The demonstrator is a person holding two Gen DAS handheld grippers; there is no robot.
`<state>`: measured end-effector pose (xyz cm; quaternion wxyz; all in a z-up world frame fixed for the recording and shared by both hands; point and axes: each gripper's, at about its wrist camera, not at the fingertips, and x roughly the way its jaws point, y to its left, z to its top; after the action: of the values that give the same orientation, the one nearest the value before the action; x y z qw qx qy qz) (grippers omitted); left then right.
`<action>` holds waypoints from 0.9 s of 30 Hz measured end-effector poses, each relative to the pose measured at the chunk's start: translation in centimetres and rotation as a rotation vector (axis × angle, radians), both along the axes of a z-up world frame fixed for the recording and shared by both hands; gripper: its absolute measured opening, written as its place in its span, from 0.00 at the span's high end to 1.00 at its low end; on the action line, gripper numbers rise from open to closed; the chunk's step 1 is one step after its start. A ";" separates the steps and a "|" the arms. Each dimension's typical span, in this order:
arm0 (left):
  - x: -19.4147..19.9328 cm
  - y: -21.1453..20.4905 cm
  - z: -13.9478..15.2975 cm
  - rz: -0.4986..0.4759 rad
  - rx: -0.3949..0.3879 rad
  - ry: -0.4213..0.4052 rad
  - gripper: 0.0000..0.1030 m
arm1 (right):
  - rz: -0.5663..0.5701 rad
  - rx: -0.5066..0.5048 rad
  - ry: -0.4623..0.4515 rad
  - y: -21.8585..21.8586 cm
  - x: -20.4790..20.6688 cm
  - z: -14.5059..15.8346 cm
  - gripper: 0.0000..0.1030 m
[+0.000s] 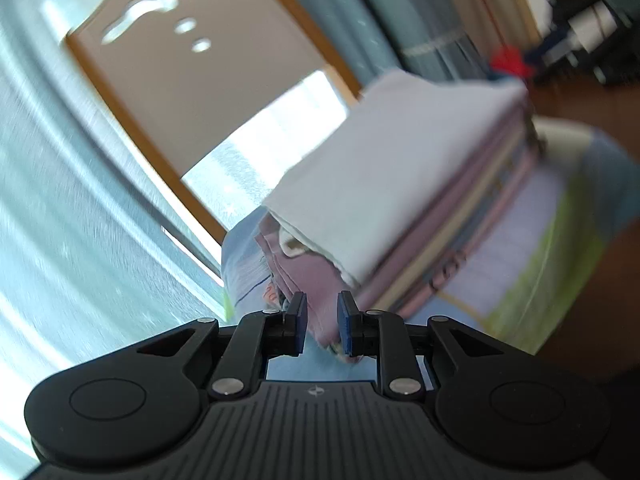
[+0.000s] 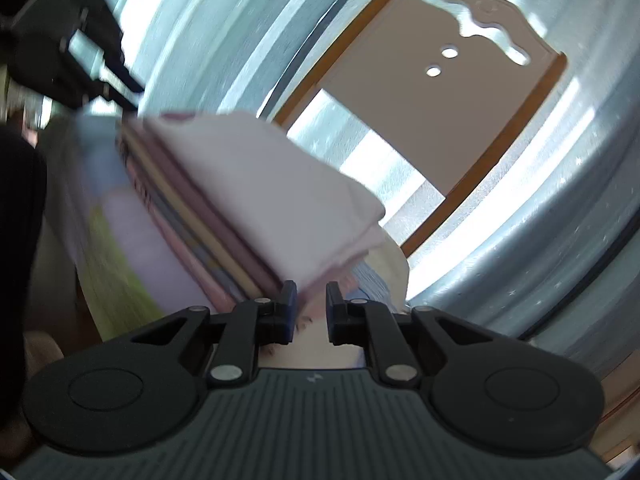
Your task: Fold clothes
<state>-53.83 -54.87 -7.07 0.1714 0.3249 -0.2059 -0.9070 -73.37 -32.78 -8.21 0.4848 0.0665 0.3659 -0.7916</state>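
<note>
Ahead: stack of folded clothes point(image 1: 420, 200) point(image 2: 248, 200) fills both views (blurred).
Behind stack: wooden board point(image 1: 208, 92) point(image 2: 432, 112), curtains point(image 1: 60, 220).

Your stack of folded clothes point(image 1: 420, 200) is motion-blurred in both views, its layers smeared; the dark furniture point(image 2: 80, 40) runs off the frame edge.
</note>
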 end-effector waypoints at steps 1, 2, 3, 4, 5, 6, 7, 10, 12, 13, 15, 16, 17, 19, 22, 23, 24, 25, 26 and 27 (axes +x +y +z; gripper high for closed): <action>-0.6 -0.2 0.5 0.003 0.024 0.015 0.78 | 0.006 -0.022 -0.019 -0.2 0.0 0.3 0.90; -1.0 -0.2 0.6 0.001 0.041 0.025 0.78 | 0.012 -0.040 -0.041 -0.5 0.0 0.5 0.90; -1.4 -0.2 0.6 -0.003 0.052 0.031 0.78 | 0.017 -0.050 -0.070 -0.9 -0.2 0.6 0.90; -1.9 -0.1 0.6 -0.007 0.059 0.032 0.78 | 0.022 -0.060 -0.098 -1.3 -0.4 0.6 0.90; -2.3 0.0 0.5 -0.010 0.069 0.030 0.78 | 0.024 -0.068 -0.124 -1.8 -0.7 0.6 0.90; -2.7 -0.1 0.3 -0.009 0.082 0.026 0.77 | 0.017 -0.067 -0.146 -2.4 -1.2 0.4 0.90; -2.9 -0.3 0.1 -0.006 0.097 0.025 0.77 | 0.007 -0.062 -0.164 -2.8 -1.6 0.1 0.90; -3.1 -0.8 -0.6 0.011 0.144 0.029 0.77 | -0.018 -0.060 -0.220 -3.4 -2.7 -0.5 0.89; -2.7 -1.0 -0.6 0.030 0.176 0.045 0.77 | -0.031 -0.077 -0.239 -3.1 -2.8 -0.4 0.86; -2.5 -1.1 -0.4 0.044 0.191 0.054 0.77 | -0.038 -0.096 -0.245 -2.7 -2.7 -0.2 0.81; -1.6 -1.3 0.0 0.084 0.230 0.083 0.77 | -0.057 -0.150 -0.266 -1.3 -2.3 0.4 0.72; -0.9 -1.3 0.2 0.108 0.256 0.101 0.74 | -0.071 -0.174 -0.281 -0.7 -2.2 0.5 0.65; -0.3 -1.4 0.5 0.133 0.287 0.121 0.71 | -0.092 -0.190 -0.305 -0.3 -2.2 0.5 0.63; 0.8 -1.4 0.8 0.184 0.353 0.160 0.53 | -0.135 -0.222 -0.353 0.7 -2.1 0.3 0.51; 2.4 -0.7 1.0 0.248 0.439 0.201 0.36 | -0.198 -0.271 -0.425 2.1 -2.0 0.1 0.30; 2.6 -0.4 0.9 0.259 0.451 0.202 0.32 | -0.219 -0.287 -0.449 2.6 -2.0 0.0 0.27; 2.5 -0.3 0.8 0.266 0.455 0.198 0.24 | -0.241 -0.303 -0.473 3.1 -2.0 0.0 0.21; 2.5 -0.1 0.7 0.273 0.459 0.195 0.17 | -0.260 -0.316 -0.497 3.4 -1.9 -0.2 0.13; 2.4 0.1 0.6 0.281 0.464 0.191 0.14 | -0.274 -0.323 -0.519 3.5 -1.9 -0.4 0.10; 2.4 0.2 0.5 0.288 0.468 0.188 0.10 | -0.285 -0.329 -0.538 3.5 -1.7 -0.7 0.08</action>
<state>-51.44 -54.65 -6.57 0.2371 0.2961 0.0739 -0.9223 -75.07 -29.26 -8.90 0.4527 0.2443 0.0794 -0.8539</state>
